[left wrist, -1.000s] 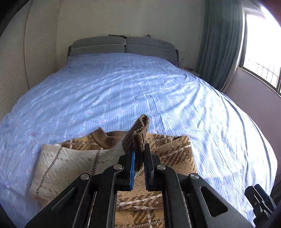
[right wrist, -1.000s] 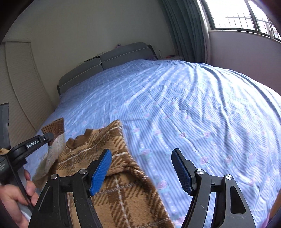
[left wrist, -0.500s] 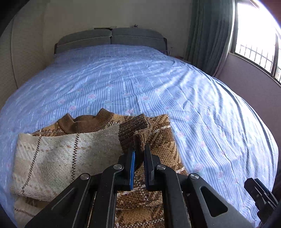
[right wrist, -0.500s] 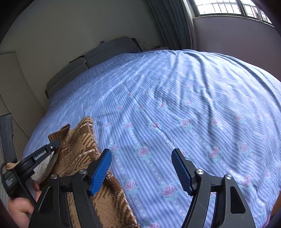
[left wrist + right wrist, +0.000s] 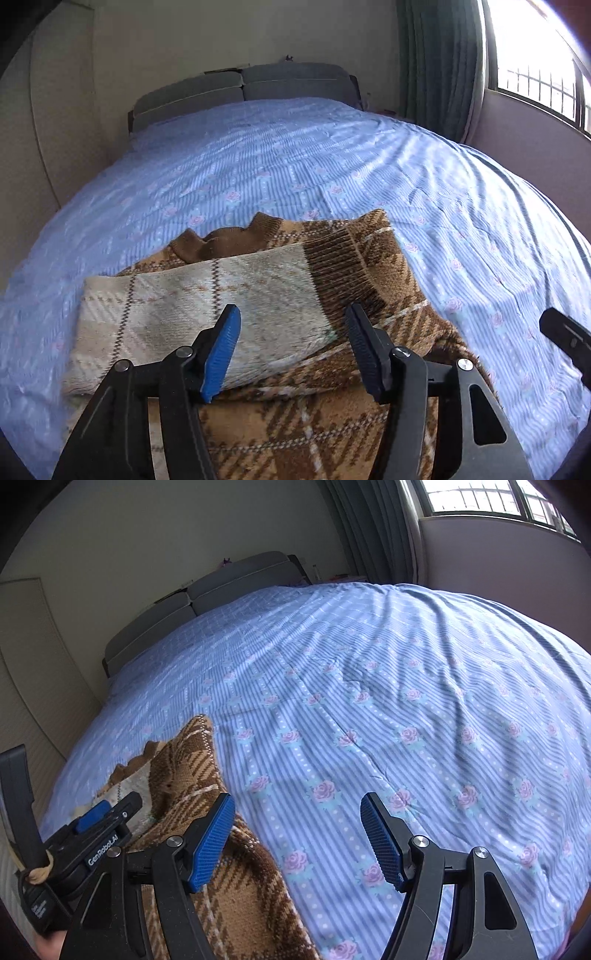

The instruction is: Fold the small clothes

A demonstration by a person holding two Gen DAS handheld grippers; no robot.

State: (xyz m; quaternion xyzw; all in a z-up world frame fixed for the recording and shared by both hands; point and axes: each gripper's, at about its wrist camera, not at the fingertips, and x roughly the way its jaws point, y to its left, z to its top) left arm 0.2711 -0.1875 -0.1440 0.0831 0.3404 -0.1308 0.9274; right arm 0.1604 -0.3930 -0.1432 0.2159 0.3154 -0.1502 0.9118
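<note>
One sleeve [image 5: 207, 314]: laid across the sweater [image 5: 388, 280].
Left gripper [image 5: 291, 347]: jaws just spread, cuff released.
Right gripper [image 5: 299, 843]: spread, empty.
Fold: first sleeve done.

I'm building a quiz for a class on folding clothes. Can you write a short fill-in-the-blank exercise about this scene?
1. The brown plaid sweater lies on a bed with a striped, rose-printed sheet coloured ____.
2. The pale sleeve lies folded across the sweater's ____.
3. The sleeve's ribbed cuff is coloured ____.
4. The left gripper has just opened; between its fingers it grips ____.

Missing words: blue; body; brown; nothing
</note>
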